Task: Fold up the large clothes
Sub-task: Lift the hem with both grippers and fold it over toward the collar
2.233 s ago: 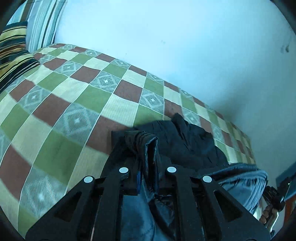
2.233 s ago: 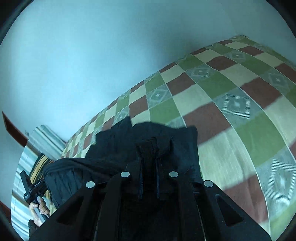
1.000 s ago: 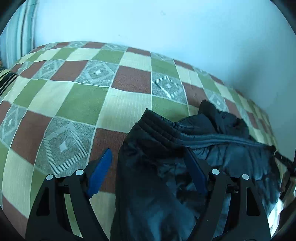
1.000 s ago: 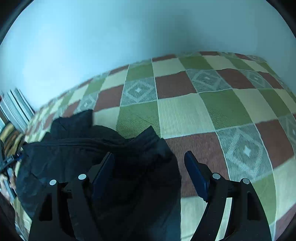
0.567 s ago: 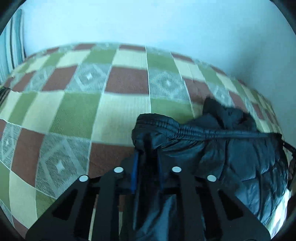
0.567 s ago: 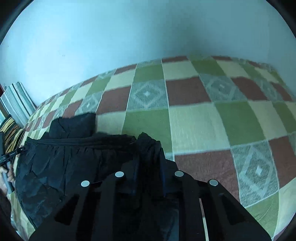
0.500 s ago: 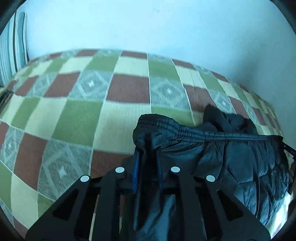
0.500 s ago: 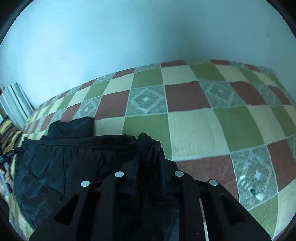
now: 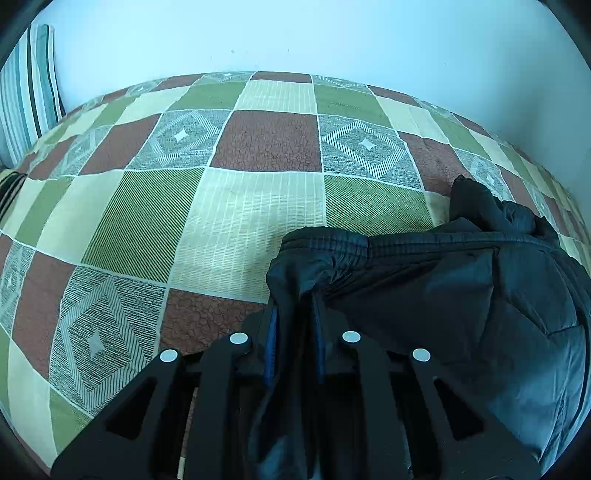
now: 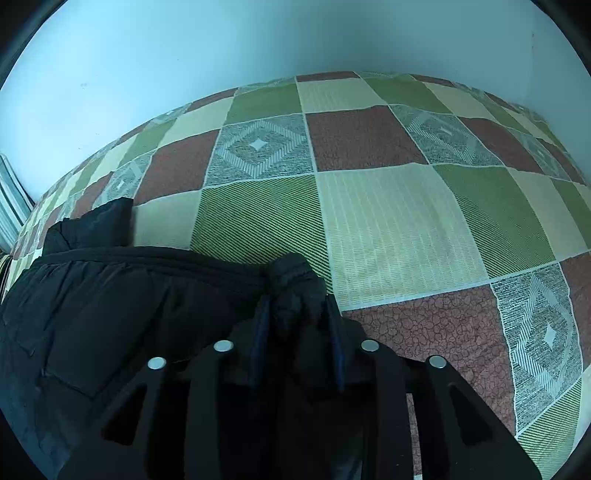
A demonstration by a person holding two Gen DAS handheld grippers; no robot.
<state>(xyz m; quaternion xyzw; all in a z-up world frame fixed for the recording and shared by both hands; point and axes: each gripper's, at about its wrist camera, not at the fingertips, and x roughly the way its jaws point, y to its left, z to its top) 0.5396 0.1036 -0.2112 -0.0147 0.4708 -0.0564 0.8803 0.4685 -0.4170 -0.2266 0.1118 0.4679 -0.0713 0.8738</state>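
A black quilted puffer jacket (image 9: 461,295) lies on a checked bedspread (image 9: 240,206). My left gripper (image 9: 293,314) is shut on the jacket's left corner by its ribbed elastic hem (image 9: 328,242). In the right wrist view the same jacket (image 10: 122,295) spreads to the left, and my right gripper (image 10: 295,314) is shut on its bunched right corner (image 10: 291,277). The hem edge runs taut between the two grippers. A dark fold, perhaps the hood or collar (image 9: 480,206), sticks out beyond the hem; it also shows in the right wrist view (image 10: 92,225).
The bedspread (image 10: 388,214) of green, brown, cream and grey squares stretches ahead to a pale blue wall (image 9: 295,33). A striped pillow (image 9: 26,92) leans at the far left.
Both grippers were open over the jacket a second ago and have since shut on its corners. Since then they have moved apart a little and the hem has pulled straighter.
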